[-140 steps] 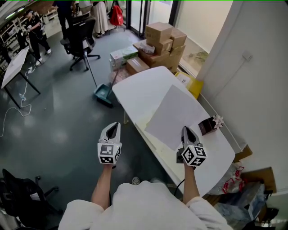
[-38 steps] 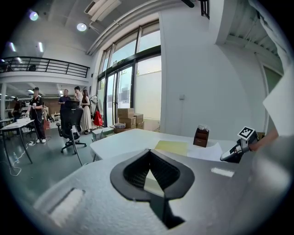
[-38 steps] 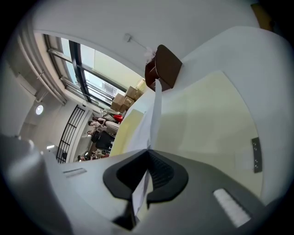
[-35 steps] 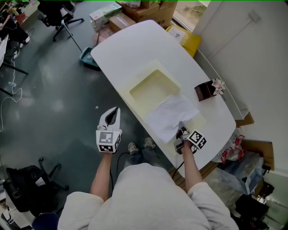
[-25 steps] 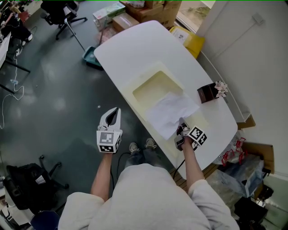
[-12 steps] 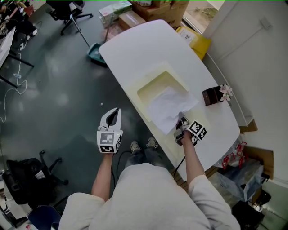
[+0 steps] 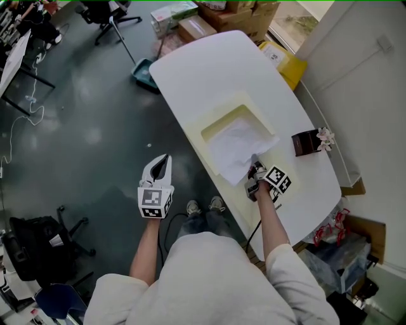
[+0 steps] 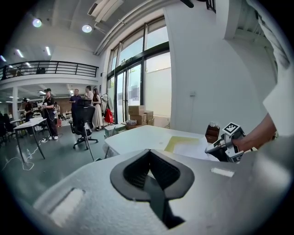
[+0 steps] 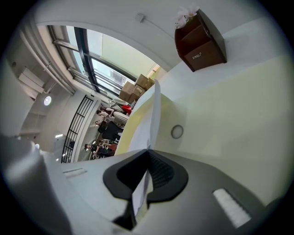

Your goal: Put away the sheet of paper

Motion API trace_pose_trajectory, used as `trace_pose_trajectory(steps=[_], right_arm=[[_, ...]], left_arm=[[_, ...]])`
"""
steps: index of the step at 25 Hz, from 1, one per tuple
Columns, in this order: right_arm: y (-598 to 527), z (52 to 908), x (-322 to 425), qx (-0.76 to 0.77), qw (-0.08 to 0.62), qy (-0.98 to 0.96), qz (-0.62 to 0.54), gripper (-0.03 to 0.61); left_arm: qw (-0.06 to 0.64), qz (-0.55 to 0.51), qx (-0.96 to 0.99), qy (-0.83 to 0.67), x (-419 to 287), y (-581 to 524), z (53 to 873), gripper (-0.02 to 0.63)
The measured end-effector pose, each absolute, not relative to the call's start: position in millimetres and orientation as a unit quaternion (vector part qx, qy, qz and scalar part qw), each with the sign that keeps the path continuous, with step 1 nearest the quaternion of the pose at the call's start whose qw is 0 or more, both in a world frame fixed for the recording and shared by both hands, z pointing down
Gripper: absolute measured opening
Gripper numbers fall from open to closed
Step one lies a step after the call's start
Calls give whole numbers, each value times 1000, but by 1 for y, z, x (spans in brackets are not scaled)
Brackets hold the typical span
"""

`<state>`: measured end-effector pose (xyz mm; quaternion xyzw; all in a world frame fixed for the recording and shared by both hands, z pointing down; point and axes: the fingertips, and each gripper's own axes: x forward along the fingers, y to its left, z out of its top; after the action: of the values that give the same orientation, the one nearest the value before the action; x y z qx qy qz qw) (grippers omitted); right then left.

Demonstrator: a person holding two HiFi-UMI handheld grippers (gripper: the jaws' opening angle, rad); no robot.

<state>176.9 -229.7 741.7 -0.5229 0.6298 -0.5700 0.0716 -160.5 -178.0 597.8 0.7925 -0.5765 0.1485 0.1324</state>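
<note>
The white sheet of paper [image 7: 238,147] hangs slanted over the near half of a pale yellow recess [image 7: 219,122] sunk into the white table [image 7: 203,70]. My right gripper [image 7: 255,169] is shut on the sheet's near corner, just above the table's near edge. In the right gripper view the sheet [image 9: 149,120] runs up from between the closed jaws of the right gripper [image 9: 146,158]. My left gripper [image 7: 158,166] is held over the floor to the left of the table, shut and holding nothing. The left gripper view shows its jaws [image 8: 149,158] together.
A brown tissue box [image 7: 307,143] stands near the table's right edge by the white wall. Cardboard boxes [image 7: 238,13] and a yellow bin [image 7: 285,60] sit beyond the far end. A teal dustpan [image 7: 144,75] and office chairs [image 7: 111,13] are on the grey floor to the left.
The right gripper has carried the sheet farther over the pale yellow recess, which it now covers more. The left gripper has stayed where it was.
</note>
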Motion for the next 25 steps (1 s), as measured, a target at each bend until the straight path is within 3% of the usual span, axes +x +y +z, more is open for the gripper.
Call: trace_pose_trajectory(steps=[25], right_arm=[[-285,755,128,-511,70,634,-576,5]], left_arm=[[140,162,769,-602,-195,-174,602,5]])
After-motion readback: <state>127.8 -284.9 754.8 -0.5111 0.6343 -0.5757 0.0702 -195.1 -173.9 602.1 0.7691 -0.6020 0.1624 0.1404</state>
